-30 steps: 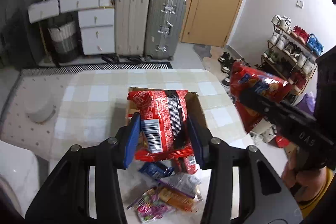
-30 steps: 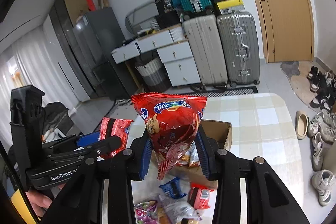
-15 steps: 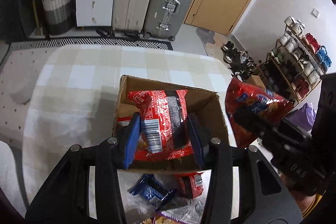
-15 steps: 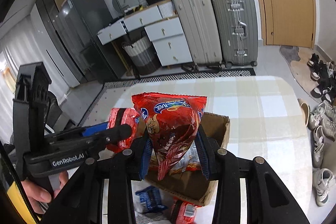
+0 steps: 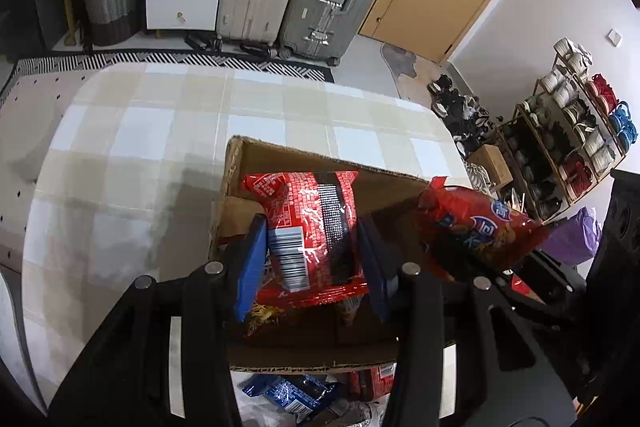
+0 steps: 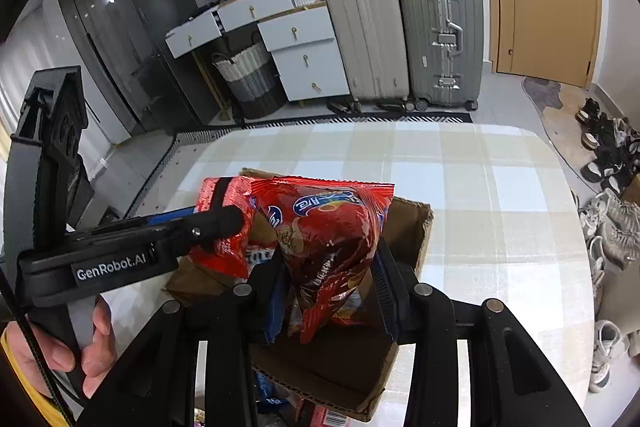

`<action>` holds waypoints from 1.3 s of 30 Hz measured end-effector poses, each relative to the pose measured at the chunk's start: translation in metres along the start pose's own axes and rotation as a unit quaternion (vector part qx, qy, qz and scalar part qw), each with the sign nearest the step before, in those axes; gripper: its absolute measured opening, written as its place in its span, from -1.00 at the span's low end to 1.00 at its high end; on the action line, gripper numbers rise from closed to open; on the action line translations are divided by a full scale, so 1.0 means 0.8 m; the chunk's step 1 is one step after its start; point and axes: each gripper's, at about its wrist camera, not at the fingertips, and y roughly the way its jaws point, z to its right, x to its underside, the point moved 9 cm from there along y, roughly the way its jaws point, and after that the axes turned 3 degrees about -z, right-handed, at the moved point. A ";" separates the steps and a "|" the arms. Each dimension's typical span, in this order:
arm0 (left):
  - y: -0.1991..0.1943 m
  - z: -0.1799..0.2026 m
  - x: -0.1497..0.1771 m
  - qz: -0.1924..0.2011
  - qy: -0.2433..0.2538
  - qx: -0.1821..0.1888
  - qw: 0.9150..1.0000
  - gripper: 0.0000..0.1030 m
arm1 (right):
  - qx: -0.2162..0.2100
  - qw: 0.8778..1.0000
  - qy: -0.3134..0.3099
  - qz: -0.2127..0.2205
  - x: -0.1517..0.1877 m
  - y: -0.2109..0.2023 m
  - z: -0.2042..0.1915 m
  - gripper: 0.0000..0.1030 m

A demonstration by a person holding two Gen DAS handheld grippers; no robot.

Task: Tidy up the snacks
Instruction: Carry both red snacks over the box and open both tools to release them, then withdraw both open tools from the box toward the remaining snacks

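My left gripper [image 5: 310, 263] is shut on a flat red snack packet [image 5: 308, 227] with a barcode and holds it over the open cardboard box [image 5: 304, 163]. My right gripper [image 6: 330, 287] is shut on a puffy red chip bag [image 6: 328, 227] and holds it over the same box [image 6: 412, 227]. The chip bag shows at the right of the left wrist view [image 5: 476, 223]. The left gripper and its packet [image 6: 226, 223] show at the left of the right wrist view. Other snacks lie inside the box, mostly hidden.
The box stands on a table with a checked cloth [image 5: 160, 131]. Loose snack packets [image 5: 296, 393] lie on the table in front of the box. Suitcases [image 6: 400, 27], drawers and a door stand behind the table. A shoe rack [image 5: 568, 131] is at the right.
Both grippers have moved forward and down with their packets, from above the loose snacks to over the open box. The box now fills more of both views.
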 end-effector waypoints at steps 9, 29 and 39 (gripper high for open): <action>0.005 -0.005 0.005 -0.003 -0.008 -0.002 1.000 -0.19 | 0.015 1.000 -0.006 -0.018 0.013 0.010 -0.001 -0.24; -0.083 0.002 0.044 0.013 0.000 -0.023 1.000 -0.11 | 0.011 1.000 -0.026 0.012 0.018 -0.056 -0.035 -0.02; -0.193 0.013 0.105 0.075 0.006 -0.055 0.996 0.54 | 0.012 0.997 -0.040 0.069 0.043 -0.176 -0.063 -0.02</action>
